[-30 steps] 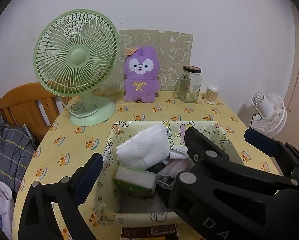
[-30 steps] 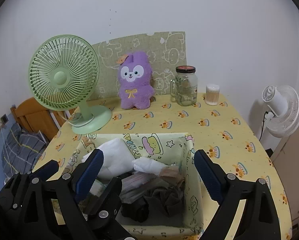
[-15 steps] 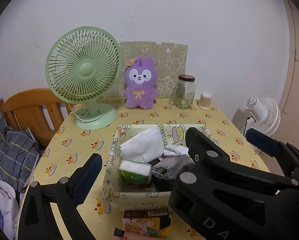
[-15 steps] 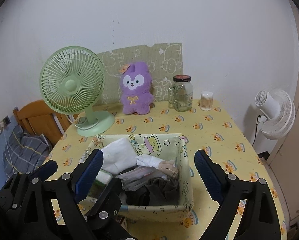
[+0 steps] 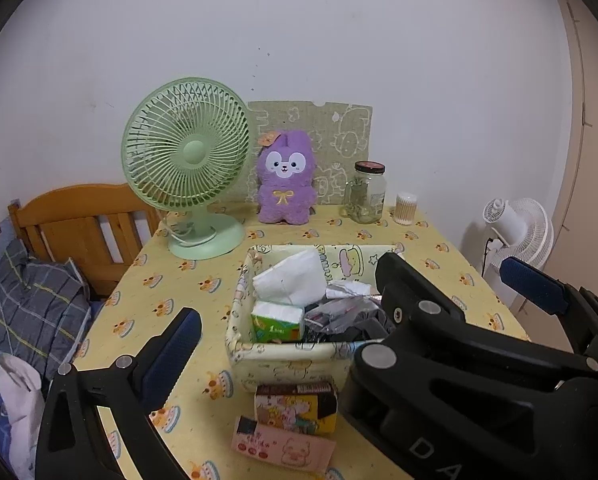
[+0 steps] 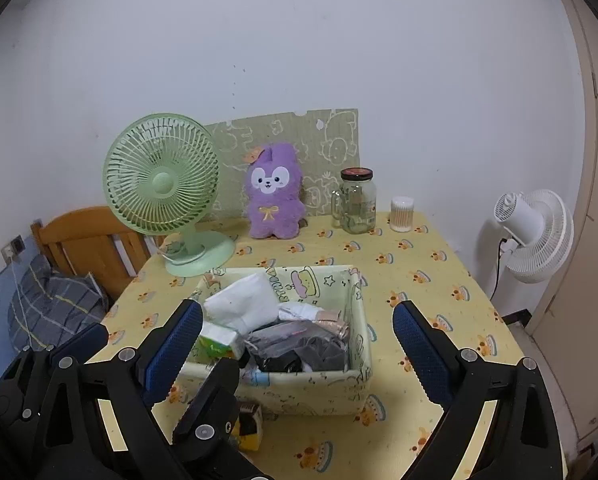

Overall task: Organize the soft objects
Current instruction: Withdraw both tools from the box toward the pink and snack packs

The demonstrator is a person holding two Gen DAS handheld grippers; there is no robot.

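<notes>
A yellow fabric basket (image 5: 291, 352) (image 6: 323, 390) stands on the table, holding a white folded cloth (image 5: 289, 282) (image 6: 241, 300), a green tissue pack (image 5: 277, 320), dark socks (image 6: 315, 350) and a plastic-wrapped item. A purple plush rabbit (image 5: 285, 178) (image 6: 273, 192) sits upright at the back by the wall. My left gripper (image 5: 351, 300) is open and empty, above and in front of the basket. My right gripper (image 6: 297, 338) is open and empty, just in front of the basket.
A green desk fan (image 5: 187, 160) (image 6: 163, 188) stands back left. A glass jar (image 5: 367, 192) and cotton swab tub (image 5: 405, 208) stand back right. Two small packets (image 5: 295, 404) lie in front of the basket. A wooden bed frame (image 5: 79, 220) is left, a white fan (image 6: 535, 232) right.
Both grippers have pulled back and up from the basket, so the basket looks smaller and the packets in front of it have come into view. Both stay open and empty.
</notes>
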